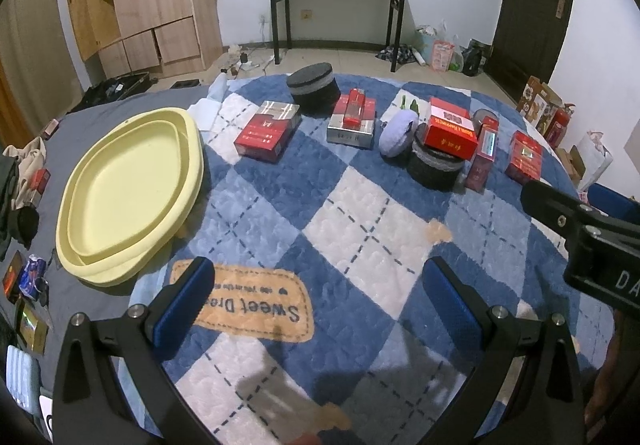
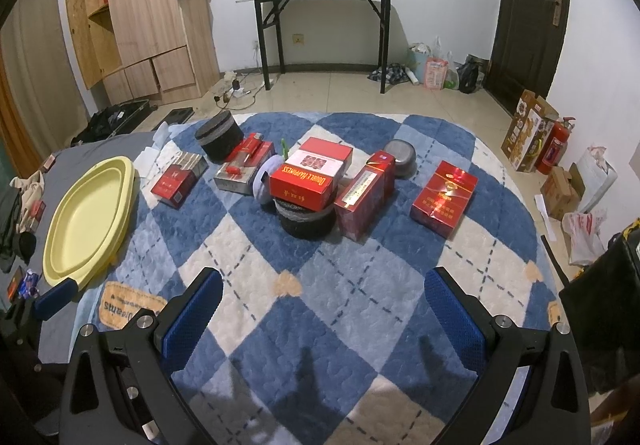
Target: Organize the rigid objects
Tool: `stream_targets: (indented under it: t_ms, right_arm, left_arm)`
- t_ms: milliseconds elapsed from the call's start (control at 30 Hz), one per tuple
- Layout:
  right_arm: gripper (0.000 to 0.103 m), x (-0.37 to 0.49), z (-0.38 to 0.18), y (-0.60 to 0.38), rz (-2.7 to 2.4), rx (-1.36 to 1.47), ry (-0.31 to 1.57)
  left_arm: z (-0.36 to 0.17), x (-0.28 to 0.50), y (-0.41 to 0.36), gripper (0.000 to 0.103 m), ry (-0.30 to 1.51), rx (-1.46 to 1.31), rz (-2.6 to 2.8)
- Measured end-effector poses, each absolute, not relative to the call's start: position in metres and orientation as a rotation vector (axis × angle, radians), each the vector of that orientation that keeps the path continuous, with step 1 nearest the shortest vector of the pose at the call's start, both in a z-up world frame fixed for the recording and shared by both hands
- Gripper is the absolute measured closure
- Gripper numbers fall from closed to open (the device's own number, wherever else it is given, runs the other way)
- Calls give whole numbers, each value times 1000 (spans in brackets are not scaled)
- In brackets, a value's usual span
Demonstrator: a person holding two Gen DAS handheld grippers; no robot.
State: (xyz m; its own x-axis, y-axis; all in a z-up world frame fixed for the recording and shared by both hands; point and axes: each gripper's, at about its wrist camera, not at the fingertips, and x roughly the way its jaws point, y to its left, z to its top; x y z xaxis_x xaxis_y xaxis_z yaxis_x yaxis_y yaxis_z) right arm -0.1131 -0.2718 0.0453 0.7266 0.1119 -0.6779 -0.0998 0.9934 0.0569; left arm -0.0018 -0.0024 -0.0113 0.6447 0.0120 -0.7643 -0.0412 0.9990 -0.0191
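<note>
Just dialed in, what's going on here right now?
Nothing is picked up yet. Both grippers hang open and empty over the blue checked quilt: the left gripper near the empty yellow tray, the right gripper facing the row of items. The red boxes, including the Double Happiness box resting on a black round container, still lie unsorted on the quilt.

The tray (image 2: pixel 90 213) lies left of the boxes (image 2: pixel 310 175), one seemingly atop a round tin (image 2: pixel 306 223).

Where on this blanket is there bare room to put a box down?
Free: the near blanket, between the box row and both open grippers, and the empty yellow tray at left. Crowded: the far row around the Double Happiness box.
</note>
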Motion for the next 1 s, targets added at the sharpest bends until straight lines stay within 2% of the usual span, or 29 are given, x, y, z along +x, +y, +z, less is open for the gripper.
stream_targets:
  t_ms: [300,533,800,1000]
  right_arm:
    - [0,-110,44,-274,118,31,769]
    - [0,-97,52,-313,71,178,758]
    - [0,-2,28,-385,-114,306,875]
    - [0,54,0,-397,-182,313,964]
  left_arm:
    - [-10,7,6,0,886,-63,-2]
    - [0,44,16,0,869,119,-63]
    - [-15,127,46,0,903,170,-140]
    - [-48,185,55,0,975,280,-172]
